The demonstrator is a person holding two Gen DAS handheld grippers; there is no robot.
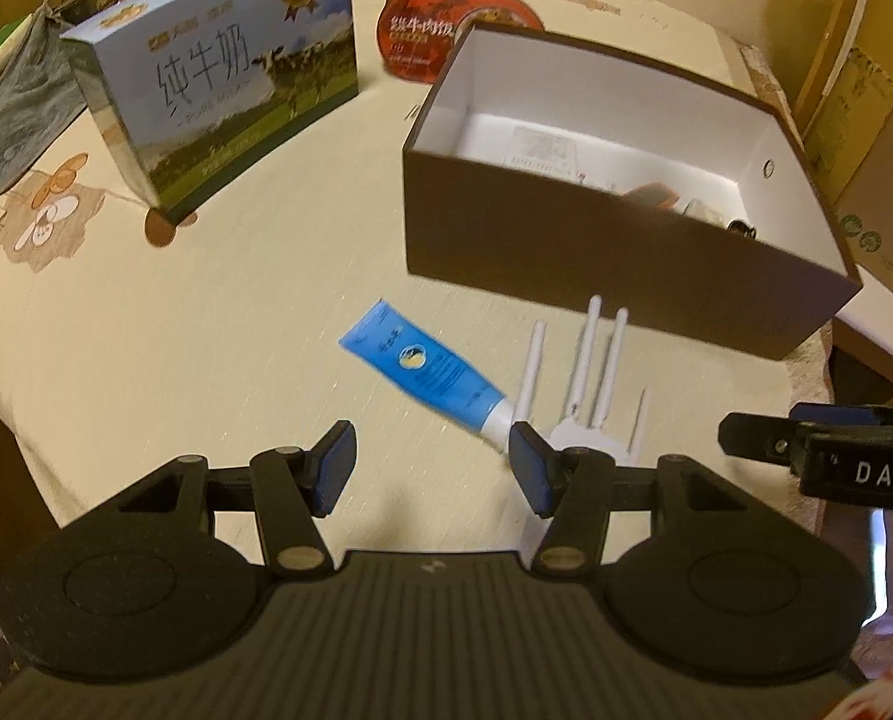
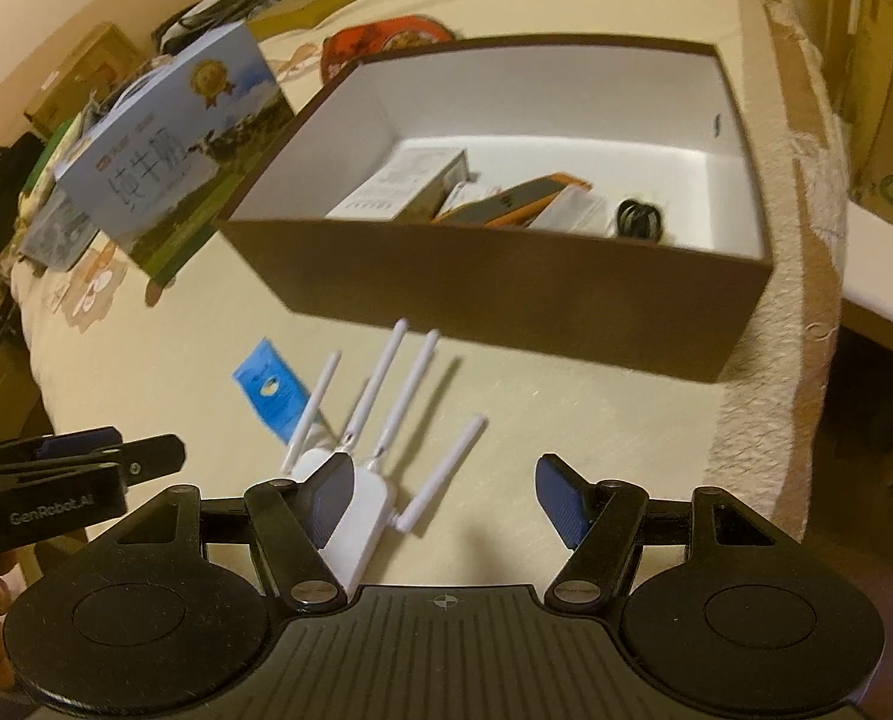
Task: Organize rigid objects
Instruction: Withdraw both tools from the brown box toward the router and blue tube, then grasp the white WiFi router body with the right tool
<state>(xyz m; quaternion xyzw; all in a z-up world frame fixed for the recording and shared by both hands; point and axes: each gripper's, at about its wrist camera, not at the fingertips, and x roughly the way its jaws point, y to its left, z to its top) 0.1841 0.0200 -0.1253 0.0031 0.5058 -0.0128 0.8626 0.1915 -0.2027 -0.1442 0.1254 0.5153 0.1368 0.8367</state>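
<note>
Grippers hang over a round table (image 1: 146, 330) covered in a cream cloth, both angled down at it with their jaws apart and nothing between the blue pads. In the left wrist view the left gripper (image 1: 431, 465) is above bare cloth, and a blue tube (image 1: 425, 373) with a white cap lies just ahead of it, its cap end close to the right-hand finger. Beside the tube, toward the table's right edge, lies a white router (image 2: 359, 486) with four thin antennas pointing toward a brown box (image 2: 506, 294). In the right wrist view the right gripper (image 2: 443, 495) sits over the router's near end; its left finger overlaps the white body in the picture, but whether it touches cannot be told. The brown box stands open near the right edge of the table, white inside, and already contains a small carton (image 2: 410, 186), an orange-edged flat item (image 2: 518, 198), a pale packet and a coiled black cable (image 2: 641, 219). Toward the far left edge stands a blue milk carton (image 1: 218, 72) with a cow printed on it, and a red round package (image 1: 428, 30) lies behind the brown box. Cardboard boxes stand off the table to the right.
</note>
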